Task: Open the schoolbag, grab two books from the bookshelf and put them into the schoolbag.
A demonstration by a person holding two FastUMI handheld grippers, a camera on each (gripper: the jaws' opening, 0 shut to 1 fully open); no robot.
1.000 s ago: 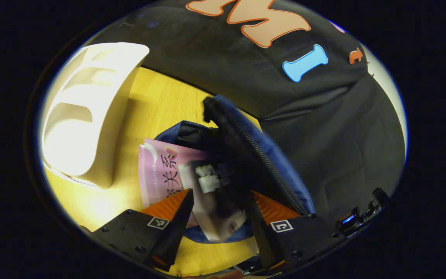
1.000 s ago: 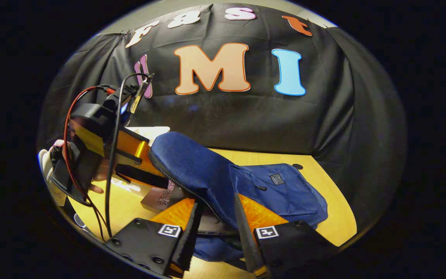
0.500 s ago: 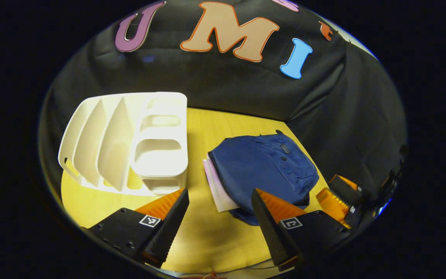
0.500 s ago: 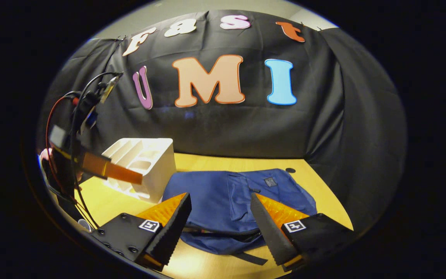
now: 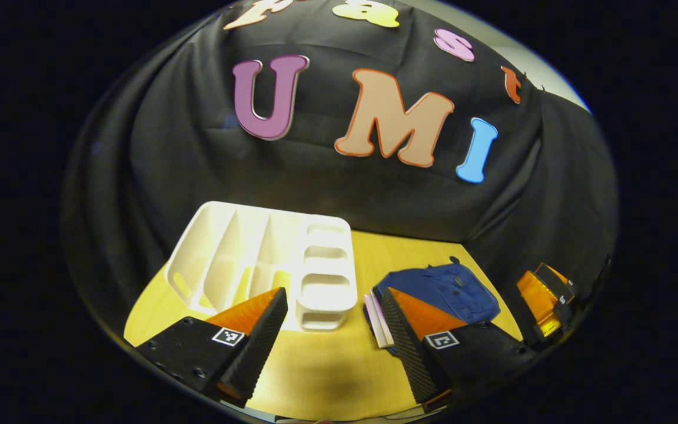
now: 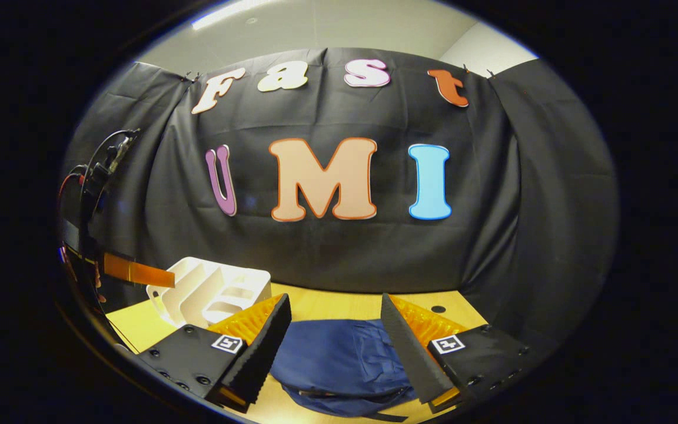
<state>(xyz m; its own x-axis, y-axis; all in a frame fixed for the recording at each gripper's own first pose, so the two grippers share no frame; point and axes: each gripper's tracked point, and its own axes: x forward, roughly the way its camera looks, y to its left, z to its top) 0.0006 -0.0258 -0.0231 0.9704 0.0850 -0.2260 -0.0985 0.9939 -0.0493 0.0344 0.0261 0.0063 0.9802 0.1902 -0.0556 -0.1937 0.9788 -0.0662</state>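
Note:
The blue schoolbag [image 5: 454, 285] lies flat on the yellow table [image 5: 327, 359], right of the white bookshelf [image 5: 268, 265]. Pale page edges of books [image 5: 374, 318] stick out of the bag's left side. My left gripper [image 5: 334, 292] hovers open above the table between shelf and bag, holding nothing. In the right gripper view the schoolbag [image 6: 339, 359] lies just below my right gripper [image 6: 335, 298], which is open and holds nothing. The bookshelf [image 6: 209, 288] stands to the bag's left. The shelf's slots look empty.
The black cloth wall closes off the back and sides of the table [image 6: 321, 306]. The right gripper [image 5: 542, 300] hangs at the far right of the left gripper view. The left gripper [image 6: 139, 274], with cables and a hand behind it, is at the left edge of the right gripper view.
Both grippers have drawn back and up from the schoolbag. The left one let go of a book at the bag's mouth, the right one released the flap, and the bag now lies flat.

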